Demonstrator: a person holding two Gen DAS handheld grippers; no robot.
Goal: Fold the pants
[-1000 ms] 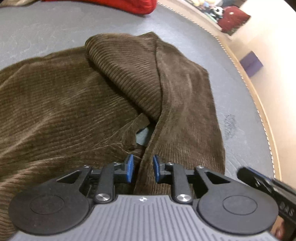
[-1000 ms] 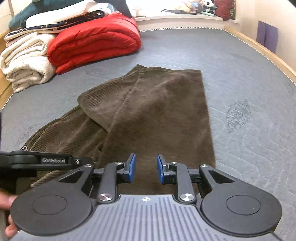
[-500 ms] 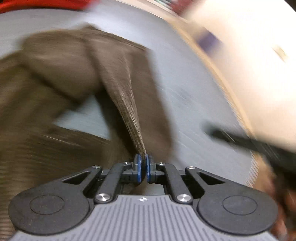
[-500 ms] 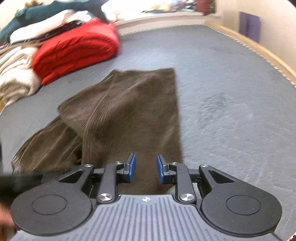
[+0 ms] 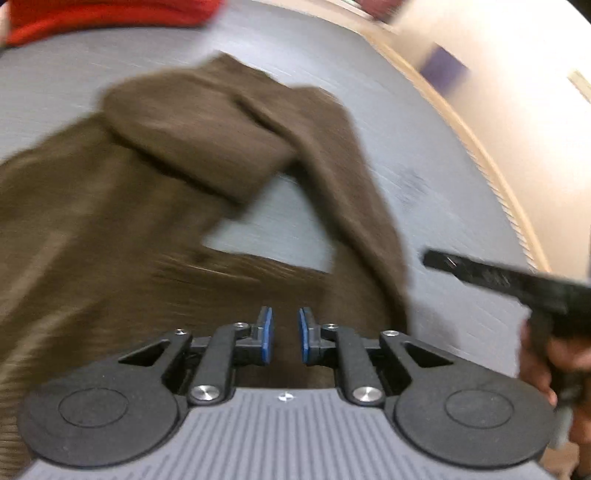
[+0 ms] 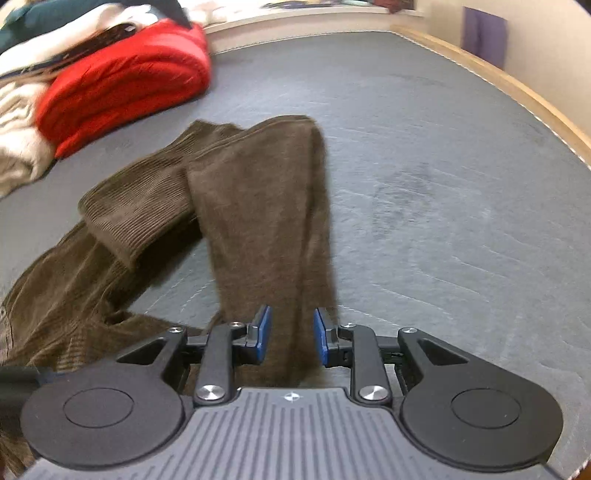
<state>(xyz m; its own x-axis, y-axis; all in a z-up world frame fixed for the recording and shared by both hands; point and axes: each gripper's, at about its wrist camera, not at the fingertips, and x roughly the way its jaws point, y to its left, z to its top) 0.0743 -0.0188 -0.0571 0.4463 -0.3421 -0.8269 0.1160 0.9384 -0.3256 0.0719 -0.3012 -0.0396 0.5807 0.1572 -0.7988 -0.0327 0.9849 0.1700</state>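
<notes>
Brown corduroy pants (image 6: 255, 206) lie on a grey mattress (image 6: 443, 184), blurred in the left wrist view (image 5: 110, 206). One leg is pulled toward me, with a gap of mattress between the legs. My left gripper (image 5: 284, 332) is open over the waist part, with nothing between its blue pads. My right gripper (image 6: 291, 332) is open, and the near end of the pulled leg lies between or under its pads. The right gripper's black body (image 5: 517, 280) shows at the right of the left wrist view.
A folded red quilt (image 6: 125, 81) and a stack of white and dark bedding (image 6: 22, 122) lie at the far left. A wooden bed edge (image 6: 517, 88) runs along the right. A purple object (image 6: 484, 35) stands by the wall.
The left gripper shut on a pant leg half a second ago, pulled it sideways, and has now opened. The legs have spread apart. The right gripper moved over the leg's near end.
</notes>
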